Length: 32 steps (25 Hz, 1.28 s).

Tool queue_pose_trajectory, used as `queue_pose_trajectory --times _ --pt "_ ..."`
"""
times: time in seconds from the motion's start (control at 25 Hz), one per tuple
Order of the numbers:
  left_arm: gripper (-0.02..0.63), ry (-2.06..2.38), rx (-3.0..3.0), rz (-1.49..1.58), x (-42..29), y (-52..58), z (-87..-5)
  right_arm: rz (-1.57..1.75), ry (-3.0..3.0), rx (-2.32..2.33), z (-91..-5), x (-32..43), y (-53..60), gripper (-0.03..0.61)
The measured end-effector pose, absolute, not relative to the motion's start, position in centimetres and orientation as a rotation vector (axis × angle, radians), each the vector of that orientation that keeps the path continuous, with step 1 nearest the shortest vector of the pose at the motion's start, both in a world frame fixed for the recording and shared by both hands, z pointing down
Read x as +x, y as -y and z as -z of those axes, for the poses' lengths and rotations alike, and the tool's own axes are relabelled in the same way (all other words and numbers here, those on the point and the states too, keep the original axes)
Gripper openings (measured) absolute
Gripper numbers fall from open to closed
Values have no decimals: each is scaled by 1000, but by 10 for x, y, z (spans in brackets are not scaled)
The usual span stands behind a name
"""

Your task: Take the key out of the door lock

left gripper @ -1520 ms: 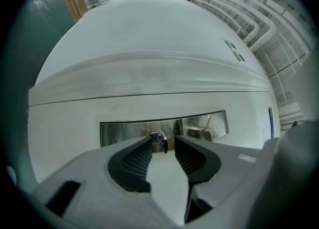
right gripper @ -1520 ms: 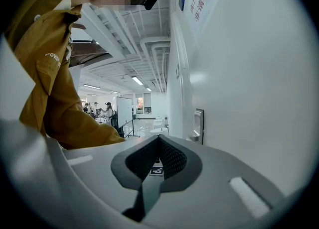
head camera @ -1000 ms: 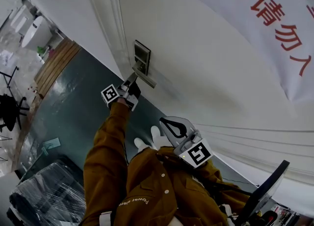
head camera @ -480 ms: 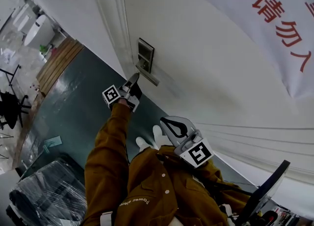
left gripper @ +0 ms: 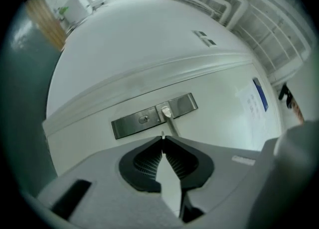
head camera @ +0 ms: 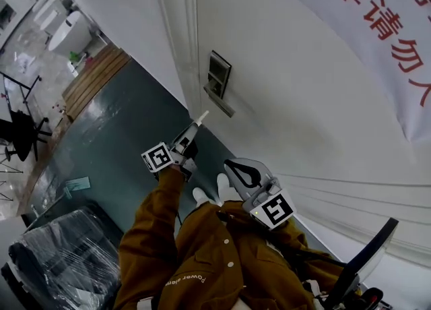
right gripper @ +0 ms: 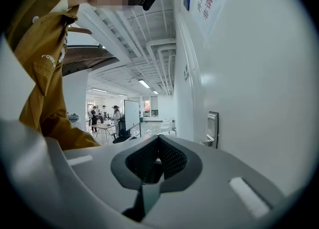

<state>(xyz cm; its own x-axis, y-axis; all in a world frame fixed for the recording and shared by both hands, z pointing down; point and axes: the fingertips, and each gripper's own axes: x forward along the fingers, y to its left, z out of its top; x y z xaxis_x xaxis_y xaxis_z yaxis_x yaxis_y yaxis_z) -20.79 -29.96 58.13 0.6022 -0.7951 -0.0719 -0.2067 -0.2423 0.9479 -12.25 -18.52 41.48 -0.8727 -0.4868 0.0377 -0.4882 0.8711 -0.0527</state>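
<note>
Both jaws of the left gripper [left gripper: 162, 139] are nearly shut on the slim key [left gripper: 162, 134], which sits clear of the door lock [left gripper: 134, 122]; keep the pinch firm and pull straight back; the right gripper [right gripper: 158, 137] waits closed and empty.

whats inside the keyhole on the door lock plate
The keyhole in the lock plate looks bare. The key is out, a thin sliver pinched in the left tool, whose jaws cover most of it. Deeper inside the keyhole can't be seen.
</note>
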Motion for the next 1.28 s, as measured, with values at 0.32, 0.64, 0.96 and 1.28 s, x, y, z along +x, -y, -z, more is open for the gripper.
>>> queue_pose_trajectory --times 0.32,0.64,0.96,1.28 --pt "21 1310 2108 560 -218 226 -474 -120 2994 766 -418 -125 199 6" --pt "21 1757 2366 133 -206 186 -420 -159 3018 764 -421 -132 221 6" --pt "21 1796 2340 53 -206 184 -422 -135 3042 720 -423 -145 218 5" --pt "21 1792 2343 37 -199 183 -421 -140 3042 716 -422 -144 220 5"
